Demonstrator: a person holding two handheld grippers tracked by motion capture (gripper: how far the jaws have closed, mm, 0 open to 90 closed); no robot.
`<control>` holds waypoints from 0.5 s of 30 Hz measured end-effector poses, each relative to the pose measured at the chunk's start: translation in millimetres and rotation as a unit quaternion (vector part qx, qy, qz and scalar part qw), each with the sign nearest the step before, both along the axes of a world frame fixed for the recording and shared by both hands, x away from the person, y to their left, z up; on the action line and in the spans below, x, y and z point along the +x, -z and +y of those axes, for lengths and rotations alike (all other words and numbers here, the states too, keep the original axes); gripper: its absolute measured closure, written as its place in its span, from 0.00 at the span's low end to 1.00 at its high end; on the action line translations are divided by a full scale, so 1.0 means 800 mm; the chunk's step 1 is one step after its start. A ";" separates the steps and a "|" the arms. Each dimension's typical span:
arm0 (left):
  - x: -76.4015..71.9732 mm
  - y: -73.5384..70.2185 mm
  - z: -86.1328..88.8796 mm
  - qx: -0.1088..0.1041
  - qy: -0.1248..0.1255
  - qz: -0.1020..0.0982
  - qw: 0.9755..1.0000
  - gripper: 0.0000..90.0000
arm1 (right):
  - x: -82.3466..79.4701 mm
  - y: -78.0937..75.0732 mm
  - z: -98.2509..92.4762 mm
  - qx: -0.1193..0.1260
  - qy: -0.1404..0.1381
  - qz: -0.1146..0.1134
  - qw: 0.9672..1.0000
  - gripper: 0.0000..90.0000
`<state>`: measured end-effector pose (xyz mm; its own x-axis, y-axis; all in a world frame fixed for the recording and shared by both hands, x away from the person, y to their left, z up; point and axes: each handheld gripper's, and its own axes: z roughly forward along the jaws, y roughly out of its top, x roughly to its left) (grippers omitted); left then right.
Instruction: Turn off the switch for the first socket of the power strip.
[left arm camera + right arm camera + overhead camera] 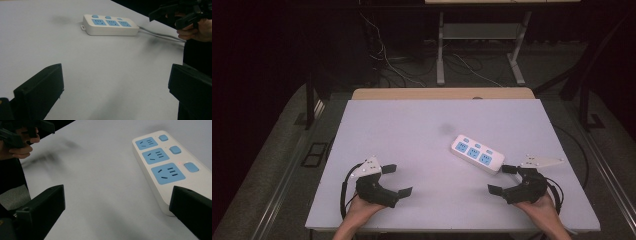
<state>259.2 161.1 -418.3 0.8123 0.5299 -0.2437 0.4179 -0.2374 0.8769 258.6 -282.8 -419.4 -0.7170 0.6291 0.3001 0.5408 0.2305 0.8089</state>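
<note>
A white power strip (477, 154) with three blue sockets and three blue buttons lies flat on the white table, right of centre. In the left gripper view the power strip (110, 24) sits far off, its grey cable (162, 36) trailing to the right. The same strip (170, 167) lies close by in the right gripper view, just past the right jaw. My left gripper (401, 180) rests open near the front left edge, nothing between its jaws. My right gripper (503, 179) stands open at the front right, just short of the strip's near end, holding nothing.
The white table top (412, 135) lies over a wooden desk (442, 93). Beyond the table stand a metal desk frame (440, 50) and loose cables (387, 60) on the dark floor. Floor rails (287, 165) run along both sides.
</note>
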 end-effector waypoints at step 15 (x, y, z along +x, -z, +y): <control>0.002 0.001 -0.003 0.003 0.006 0.000 1.000 0.00 | -0.004 0.001 -0.003 0.001 -0.001 0.008 1.000 0.00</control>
<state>260.4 158.3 -419.2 0.8181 0.5222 -0.2408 0.4153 -0.2467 0.8756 255.5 -285.3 -420.0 -0.7143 0.6266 0.3116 0.5522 0.2312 0.8010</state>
